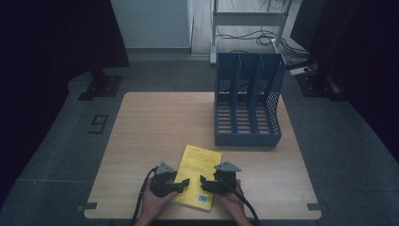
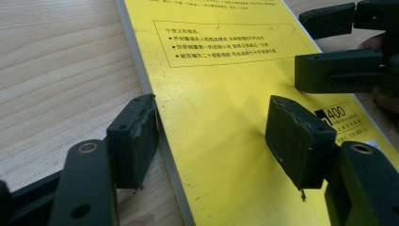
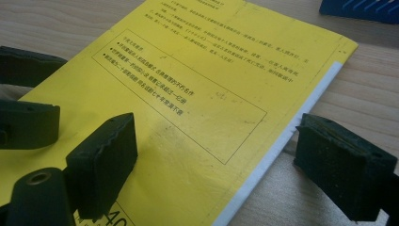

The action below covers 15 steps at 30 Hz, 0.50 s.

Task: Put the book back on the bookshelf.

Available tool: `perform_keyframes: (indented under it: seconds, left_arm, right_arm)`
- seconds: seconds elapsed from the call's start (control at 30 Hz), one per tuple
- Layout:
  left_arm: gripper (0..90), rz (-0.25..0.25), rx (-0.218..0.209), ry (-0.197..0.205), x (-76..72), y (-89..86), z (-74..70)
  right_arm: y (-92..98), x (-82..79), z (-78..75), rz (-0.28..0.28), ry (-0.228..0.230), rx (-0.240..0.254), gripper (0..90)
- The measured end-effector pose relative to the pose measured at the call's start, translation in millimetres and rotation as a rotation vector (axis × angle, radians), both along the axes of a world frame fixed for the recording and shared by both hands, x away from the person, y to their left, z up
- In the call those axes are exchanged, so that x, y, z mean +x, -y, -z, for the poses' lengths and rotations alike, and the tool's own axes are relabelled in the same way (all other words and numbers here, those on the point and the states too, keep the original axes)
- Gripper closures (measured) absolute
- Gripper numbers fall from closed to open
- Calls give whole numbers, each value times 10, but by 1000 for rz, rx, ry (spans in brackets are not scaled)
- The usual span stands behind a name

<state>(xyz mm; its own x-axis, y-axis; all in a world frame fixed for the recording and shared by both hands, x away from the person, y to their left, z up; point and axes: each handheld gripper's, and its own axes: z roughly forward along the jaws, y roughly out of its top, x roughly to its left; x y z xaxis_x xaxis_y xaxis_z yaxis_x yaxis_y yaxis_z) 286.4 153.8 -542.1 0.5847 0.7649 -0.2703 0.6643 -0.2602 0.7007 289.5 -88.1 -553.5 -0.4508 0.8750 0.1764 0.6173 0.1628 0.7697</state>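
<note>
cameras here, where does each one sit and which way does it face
High view: above the person's side, looking forward and down at the table, yellow book, blue file rack; both hands show.
Left gripper view: on the left gripper, facing along the book's left edge.
Right gripper view: on the right gripper, facing its right edge.
Both gripper views share the book's boxed text.

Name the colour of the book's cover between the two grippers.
Yellow with black print; the book shows best in the right gripper view.

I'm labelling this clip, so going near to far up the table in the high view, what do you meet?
The two grippers, left gripper and right gripper, then the yellow book, then the blue file rack.
</note>
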Motion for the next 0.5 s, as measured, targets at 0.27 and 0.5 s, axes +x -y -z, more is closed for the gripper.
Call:
perform_keyframes:
  seconds: [0.27, 0.5]
  left_arm:
    - [370, -19, -77, -26, 5, -53, -63]
    - [385, -22, -133, -18, -25, -74, -123]
  right_arm:
    - [-5, -2, -1, 2, 1, -2, 128]
    - [-6, 4, -1, 5, 1, -1, 128]
